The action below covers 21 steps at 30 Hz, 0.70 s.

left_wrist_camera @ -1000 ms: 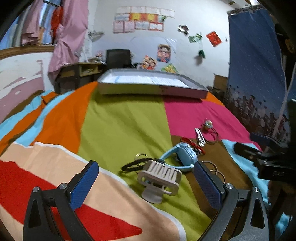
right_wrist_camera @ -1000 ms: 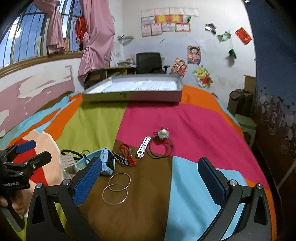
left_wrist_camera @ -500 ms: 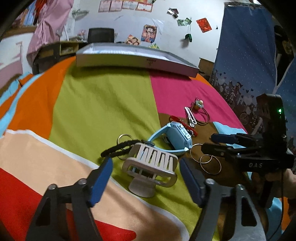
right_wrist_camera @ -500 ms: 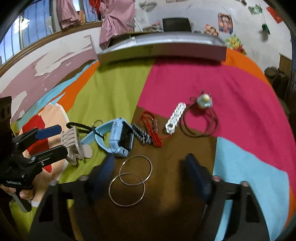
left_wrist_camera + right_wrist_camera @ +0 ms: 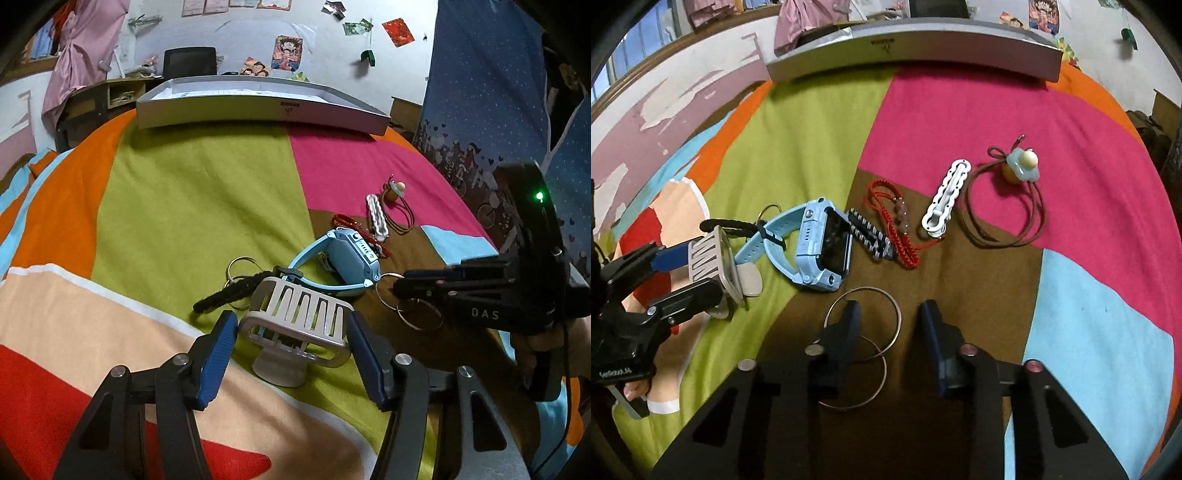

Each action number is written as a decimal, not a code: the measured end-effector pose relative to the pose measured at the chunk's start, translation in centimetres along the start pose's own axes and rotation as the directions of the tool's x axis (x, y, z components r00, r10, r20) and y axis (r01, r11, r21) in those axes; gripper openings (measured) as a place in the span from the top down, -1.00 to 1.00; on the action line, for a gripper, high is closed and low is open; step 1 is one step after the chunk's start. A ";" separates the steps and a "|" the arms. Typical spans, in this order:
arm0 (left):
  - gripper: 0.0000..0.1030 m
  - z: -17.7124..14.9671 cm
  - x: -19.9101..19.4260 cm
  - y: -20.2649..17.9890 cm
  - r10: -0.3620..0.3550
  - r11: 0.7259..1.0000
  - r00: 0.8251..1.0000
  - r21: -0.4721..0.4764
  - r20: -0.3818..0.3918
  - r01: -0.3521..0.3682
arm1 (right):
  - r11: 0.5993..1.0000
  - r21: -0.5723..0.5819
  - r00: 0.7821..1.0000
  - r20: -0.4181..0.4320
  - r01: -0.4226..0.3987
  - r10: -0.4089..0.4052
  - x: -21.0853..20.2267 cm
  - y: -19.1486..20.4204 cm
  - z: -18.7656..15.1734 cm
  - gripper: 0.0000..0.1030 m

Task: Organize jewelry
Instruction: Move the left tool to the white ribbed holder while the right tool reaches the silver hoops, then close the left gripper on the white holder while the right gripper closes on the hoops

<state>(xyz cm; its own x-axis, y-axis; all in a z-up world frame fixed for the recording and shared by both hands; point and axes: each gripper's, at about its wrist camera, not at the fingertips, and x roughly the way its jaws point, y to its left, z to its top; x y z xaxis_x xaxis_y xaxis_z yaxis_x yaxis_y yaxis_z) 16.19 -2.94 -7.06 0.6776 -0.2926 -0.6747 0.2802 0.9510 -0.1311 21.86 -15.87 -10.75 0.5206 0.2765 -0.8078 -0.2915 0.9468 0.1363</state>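
1. Nearest in the left wrist view, the left tool [image 5: 290, 341] has its blue pads on either side of the white claw hair clip [image 5: 299, 325], which sits on the green patch of the colourful bedspread [image 5: 192, 192]. The jaws are closing, and it's hard to say if the pads actually press on the clip yet.
2. Over on the right, the right tool [image 5: 888, 332] is low over the brown patch with its jaws closing around the rim of the upper of two thin metal hoops [image 5: 871, 325]. The rim is between the pads, but they don't look to be pinching it.
3. Just past those, a light blue smartwatch [image 5: 820, 245] lies on its side, its strap touching the clip. A black hair tie with a key ring [image 5: 236, 284] is just left of it.
4. A bit farther: a black-and-white braided band [image 5: 868, 236], a red cord bracelet [image 5: 894, 225], a white hair barrette [image 5: 947, 197], then a brown cord loop with a bead charm [image 5: 1021, 168] on the pink patch.
5. Way at the far edge of the bed sits a shallow grey box lid [image 5: 258, 110], well apart from all the jewelry.
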 end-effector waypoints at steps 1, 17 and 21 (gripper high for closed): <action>-0.14 -0.1 -0.2 0.0 -0.002 1.000 1.000 -0.010 0.001 0.002 | 1.000 0.003 1.000 -0.007 0.004 -0.004 0.1 0.2 0.0 0.72; -0.14 -2.7 -4.2 -2.0 -0.070 0.995 0.997 -0.069 0.017 0.071 | 0.984 0.144 0.994 0.039 -0.108 0.104 -2.6 0.5 -4.0 0.93; 0.59 -1.7 -5.0 -2.2 -0.075 0.995 0.996 -0.069 0.058 0.079 | 0.981 0.157 0.990 0.095 -0.118 0.104 -4.5 -0.2 -4.3 0.94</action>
<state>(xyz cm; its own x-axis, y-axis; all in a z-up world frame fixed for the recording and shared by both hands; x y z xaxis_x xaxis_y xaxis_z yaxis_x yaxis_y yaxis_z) 10.97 -3.41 -4.61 0.6931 -0.3681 -0.6198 0.2848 0.9297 -0.2337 16.10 -18.04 -9.65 0.5612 0.3875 -0.7314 -0.2212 0.9217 0.3186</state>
